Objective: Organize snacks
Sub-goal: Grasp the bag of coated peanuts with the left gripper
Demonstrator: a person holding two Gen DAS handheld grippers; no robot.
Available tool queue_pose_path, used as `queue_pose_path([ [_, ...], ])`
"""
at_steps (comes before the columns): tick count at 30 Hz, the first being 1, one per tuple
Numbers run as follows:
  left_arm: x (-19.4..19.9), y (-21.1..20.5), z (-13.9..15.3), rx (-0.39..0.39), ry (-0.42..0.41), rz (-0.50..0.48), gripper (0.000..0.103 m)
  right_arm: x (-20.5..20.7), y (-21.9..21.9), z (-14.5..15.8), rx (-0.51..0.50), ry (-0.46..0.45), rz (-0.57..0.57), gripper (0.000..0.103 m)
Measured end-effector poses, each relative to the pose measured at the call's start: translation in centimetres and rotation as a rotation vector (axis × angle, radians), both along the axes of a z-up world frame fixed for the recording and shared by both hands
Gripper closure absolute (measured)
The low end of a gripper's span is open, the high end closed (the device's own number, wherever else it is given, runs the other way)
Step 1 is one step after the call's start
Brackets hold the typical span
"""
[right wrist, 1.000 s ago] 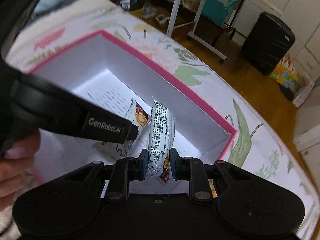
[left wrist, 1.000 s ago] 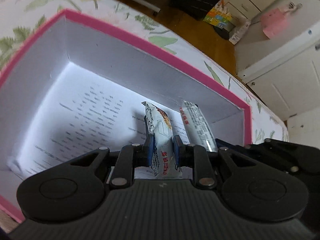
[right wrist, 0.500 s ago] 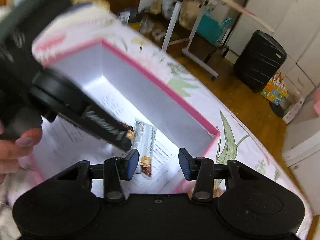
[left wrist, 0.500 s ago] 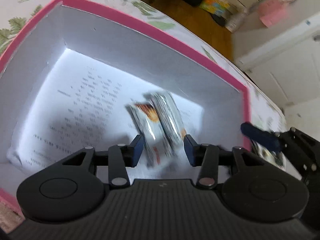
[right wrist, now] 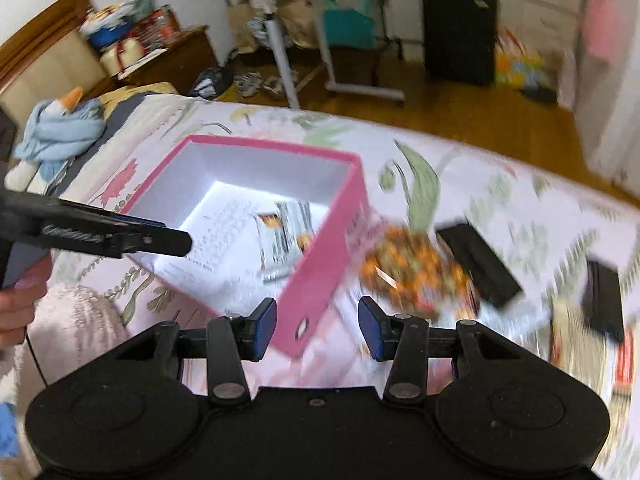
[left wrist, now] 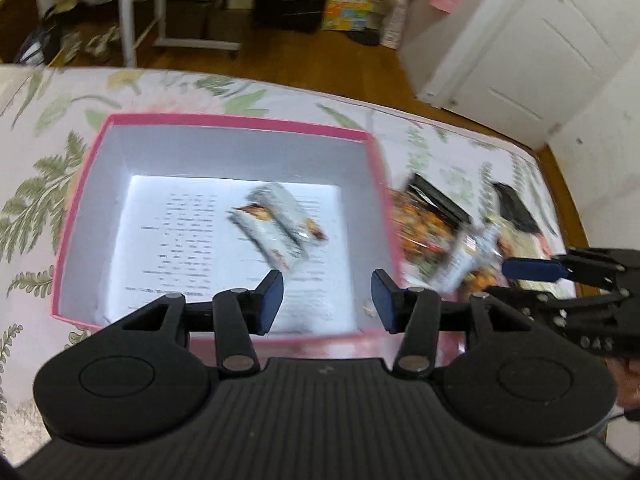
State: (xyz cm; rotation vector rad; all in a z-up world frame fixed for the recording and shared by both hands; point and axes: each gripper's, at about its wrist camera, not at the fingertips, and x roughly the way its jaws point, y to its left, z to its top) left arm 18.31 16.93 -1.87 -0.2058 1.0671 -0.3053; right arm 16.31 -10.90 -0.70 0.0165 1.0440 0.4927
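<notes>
- The pink box (left wrist: 76, 216) sits on the floral bedspread (left wrist: 48, 120); two snack bars (left wrist: 276, 226) lie in it side by side, long axes diagonal toward its far right corner.
- The snack pile (right wrist: 416, 272) just right of it is left.
- The left gripper (left wrist: 327, 300) and right gripper (right wrist: 317, 328) have just opened; both are empty.

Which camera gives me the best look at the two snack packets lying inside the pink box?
The left wrist view: it looks almost straight down into the pink box, showing both snack packets side by side on the printed sheet, though blurred. The right wrist view sees them obliquely, partly cut off by the box's near wall.
</notes>
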Motion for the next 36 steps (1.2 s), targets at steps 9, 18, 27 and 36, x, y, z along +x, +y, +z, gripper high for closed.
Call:
queue_pose_path([
  [9, -4.0, -6.2, 1.7, -0.037, -0.033, -0.172, 0.053, -3.3, -4.8, 0.5, -0.014, -0.023, -0.072, 0.043],
  [18, -3.2, -13.2, -3.6, -0.094, 0.033, -0.24, 0.053, -3.4, -9.0, -4.6, -0.098, -0.044, -0.107, 0.032],
  [27, -0.9, -18.6, -10.0, -0.12, 0.055, -0.257, 0.053, -2.1, -10.9, -12.8, -0.08, -0.063, -0.209, 0.017],
  [36, 1.3, -20.5, -14.3, -0.185, 0.136, -0.23, 0.046, -2.0, -10.4, -15.7, -0.062, -0.083, -0.119, 0.006],
])
